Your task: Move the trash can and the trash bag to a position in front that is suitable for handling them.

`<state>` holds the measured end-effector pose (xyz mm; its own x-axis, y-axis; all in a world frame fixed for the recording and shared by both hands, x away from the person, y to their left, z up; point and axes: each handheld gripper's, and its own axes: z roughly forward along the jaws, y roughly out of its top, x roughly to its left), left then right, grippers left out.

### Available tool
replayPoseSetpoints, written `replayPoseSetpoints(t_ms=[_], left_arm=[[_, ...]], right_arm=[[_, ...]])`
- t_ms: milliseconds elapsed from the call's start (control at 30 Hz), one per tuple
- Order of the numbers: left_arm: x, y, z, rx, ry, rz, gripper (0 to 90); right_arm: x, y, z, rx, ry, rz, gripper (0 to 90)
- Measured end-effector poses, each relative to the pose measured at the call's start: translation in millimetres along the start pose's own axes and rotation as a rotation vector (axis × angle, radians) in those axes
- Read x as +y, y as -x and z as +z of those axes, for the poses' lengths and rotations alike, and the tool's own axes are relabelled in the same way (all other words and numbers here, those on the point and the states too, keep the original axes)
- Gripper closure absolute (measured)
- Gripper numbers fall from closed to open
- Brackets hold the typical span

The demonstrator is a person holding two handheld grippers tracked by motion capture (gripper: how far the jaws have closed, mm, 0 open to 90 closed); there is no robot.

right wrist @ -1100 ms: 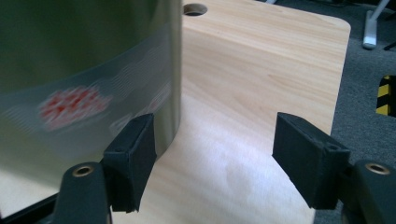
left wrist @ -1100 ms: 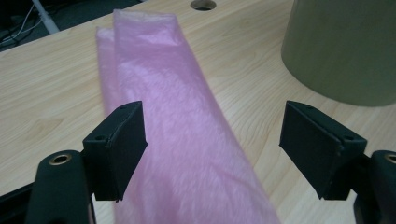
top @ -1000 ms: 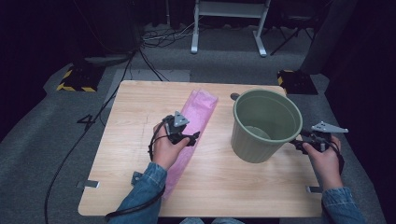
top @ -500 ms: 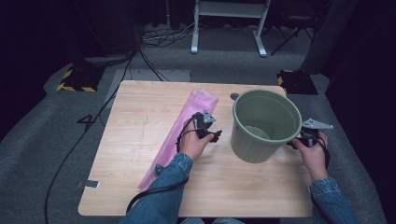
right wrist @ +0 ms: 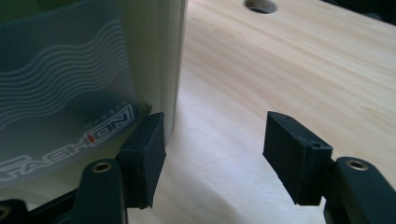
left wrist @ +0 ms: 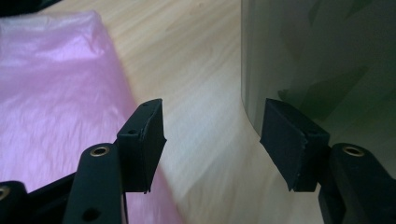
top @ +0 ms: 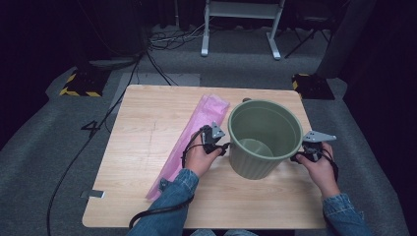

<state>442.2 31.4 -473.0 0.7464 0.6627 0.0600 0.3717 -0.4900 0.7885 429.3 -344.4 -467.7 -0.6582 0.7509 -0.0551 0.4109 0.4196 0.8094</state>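
High view: one green round plastic bin (top: pixel 264 137) upright at bench (top: pixel 147 142) centre-right; left gripper (top: pixel 222 145) at its 9 o'clock, right gripper (top: pixel 298 156) at its 3 o'clock. One flat pink plastic bag (top: pixel 189 137) at 9 o'clock of the left gripper.

Left gripper view: jaws parted, just been narrowing, nothing between; bin wall at 2 o'clock.

Right gripper view: jaws parted, just been narrowing, nothing between; labelled wall at 10 o'clock.

Risk, judged: smooth curved wall slipping or bin tipping under uneven squeeze.
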Motion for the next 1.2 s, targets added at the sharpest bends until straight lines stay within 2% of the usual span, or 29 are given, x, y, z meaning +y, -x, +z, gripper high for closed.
replayPoseSetpoints(t_ms=[67, 233, 333, 433, 500, 533, 700, 800, 867, 900, 933, 967, 1067, 1100, 1133, 1200], left_arm=[[-11.4, 0.8, -12.9, -0.015, -0.009, -0.02, 38.9], [-25.6, 5.9, -34.0, 0.004, -0.049, -0.002, 37.9], [-32.6, 11.1, -46.3, 0.038, -0.084, -0.017, 36.3], [-37.3, 14.6, -54.3, 0.069, -0.092, -0.011, 36.3], [-43.7, 17.2, -61.8, 0.086, -0.09, -0.014, 36.3], [-51.3, 17.3, -69.3, 0.074, -0.088, -0.029, 36.3], [-65.8, 18.9, -82.7, 0.066, -0.081, -0.051, 37.0], [-76.6, 15.5, -92.9, 0.054, -0.078, -0.066, 26.0], [-78.5, 12.8, -95.2, 0.054, -0.085, -0.074, 24.0], [-79.6, 9.5, -98.1, 0.06, -0.094, -0.079, 23.9], [-80.1, 3.1, -103.2, 0.107, -0.089, -0.102, 18.7], [-79.5, -0.6, -104.9, 0.129, -0.096, -0.098, 16.5], [-76.9, -7.5, -105.1, 0.148, -0.106, -0.11, 16.5], [-72.6, -14.9, -102.2, 0.165, -0.117, -0.116, 16.5], [-69.9, -18.2, -100.2, 0.172, -0.121, -0.115, 16.5], [-64.1, -22.9, -95.3, 0.177, -0.132, -0.119, 16.5]], right_arm=[[-0.1, -13.8, 1.0, 0.022, -0.008, -0.017, 38.6], [-0.6, -36.0, 4.1, 0.063, -0.029, -0.033, 38.6], [-1.7, -48.8, 5.3, 0.089, -0.033, -0.047, 38.6], [-4.0, -57.7, 5.9, 0.111, -0.034, -0.048, 38.6], [-8.2, -71.7, 7.2, 0.135, -0.034, -0.056, 38.6], [-9.4, -76.0, 7.4, 0.146, -0.029, -0.059, 38.6], [-13.2, -89.3, 7.8, 0.19, -0.008, -0.053, 38.3], [-20.9, -97.7, 9.0, 0.242, 0.024, -0.032, 33.8], [-24.0, -97.4, 10.2, 0.256, 0.019, -0.014, 32.5], [-26.6, -96.2, 10.6, 0.254, 0.0, -0.005, 33.0], [-29.2, -92.7, 8.1, 0.203, -0.018, -0.009, 32.1], [-30.0, -90.9, 7.0, 0.19, -0.012, -0.004, 31.7], [-31.1, -88.6, 6.2, 0.185, -0.026, 0.009, 31.8], [-32.1, -88.7, 7.1, 0.137, -0.071, -0.012, 32.7], [-32.4, -88.9, 7.5, 0.106, -0.087, -0.02, 30.2], [-32.6, -87.7, 8.0, 0.096, -0.089, -0.005, 29.9]])
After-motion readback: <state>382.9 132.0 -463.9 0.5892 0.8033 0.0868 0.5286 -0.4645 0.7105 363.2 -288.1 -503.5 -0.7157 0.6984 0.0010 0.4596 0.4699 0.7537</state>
